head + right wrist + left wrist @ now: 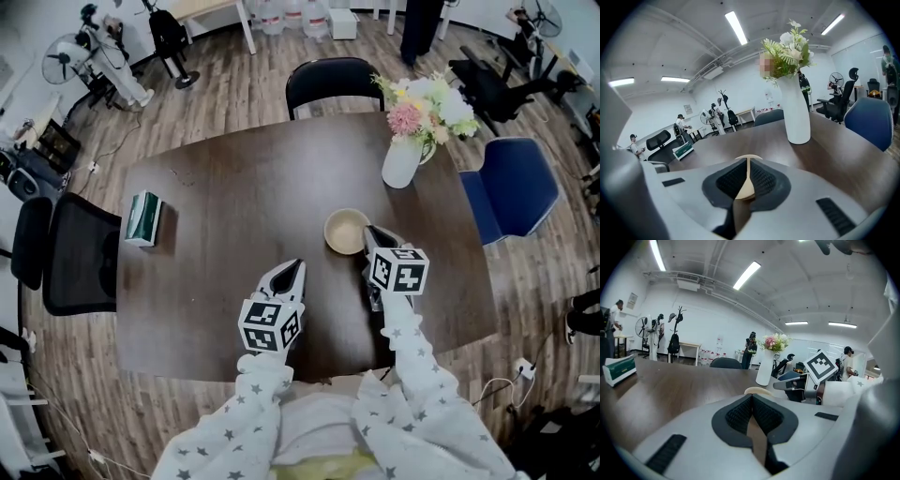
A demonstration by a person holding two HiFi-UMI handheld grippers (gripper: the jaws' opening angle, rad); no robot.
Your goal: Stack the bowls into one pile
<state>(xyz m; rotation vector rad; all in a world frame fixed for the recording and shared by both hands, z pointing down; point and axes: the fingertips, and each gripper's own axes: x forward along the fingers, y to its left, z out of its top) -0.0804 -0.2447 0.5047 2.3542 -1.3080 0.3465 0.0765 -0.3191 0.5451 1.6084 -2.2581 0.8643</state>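
Spanning most of the head view, a dark wood-grain desk [234, 187] stands on a plank floor [234, 98]. Task object: a tan bowl [346, 232], right of centre and upright on the desk; from above it may be one bowl or several nested, the rim being too small to resolve.

Right claw [372, 232]: tips just beside the bowl's right rim, jaws closed with nothing pinched; the bowl's tan shows through the slit behind the pads. Left claw [296, 268]: nearer the person and apart from the bowl, to its lower left; jaws closed and empty over bare wood.

Behind the bowl is a white vase [401, 164] of pink and white flowers [427, 103]. Near the desk's left edge lies a green box [143, 218].

Seating: a black chair [80, 262] at the left side, a second at the far side, and a blue chair [516, 187] at the right.

Room: white walls [708, 324], long ceiling lights [746, 275], a fan [61, 56], and people [680, 123] standing at the far end.
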